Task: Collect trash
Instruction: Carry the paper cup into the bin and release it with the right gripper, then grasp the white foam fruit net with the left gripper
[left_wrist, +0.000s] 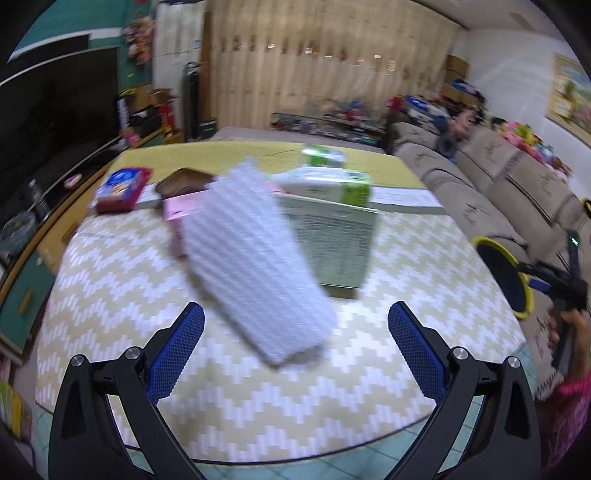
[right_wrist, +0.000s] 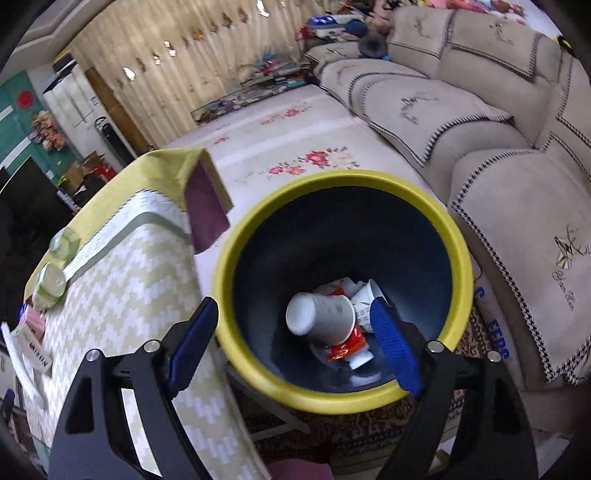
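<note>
While the left claw hangs spread wide over the counter, nothing sits between its blue pads. A white ribbed foam sheet, blurred, lies just beyond the pads at twelve o'clock, slanting from eleven o'clock down toward five o'clock; whether it rests flat on the zigzag cloth cannot be told. Behind it stands a printed paper box, with a green-and-white carton on top at one o'clock. At ten o'clock lies a red-and-blue packet, with a brown wrapper and a pink box beside it. At three o'clock, off the counter's edge, the bin's yellow rim shows, and a hand grips the other tool's handle.

The right claw is released, its pads apart and empty, poised over a dark bin with a yellow rim. The bin stands on the floor between the counter at nine o'clock and a beige sofa at two o'clock. In the bin's bottom lies a white paper cup on its side, a second cup just beside it at two o'clock, and a red wrapper under them at five o'clock.
</note>
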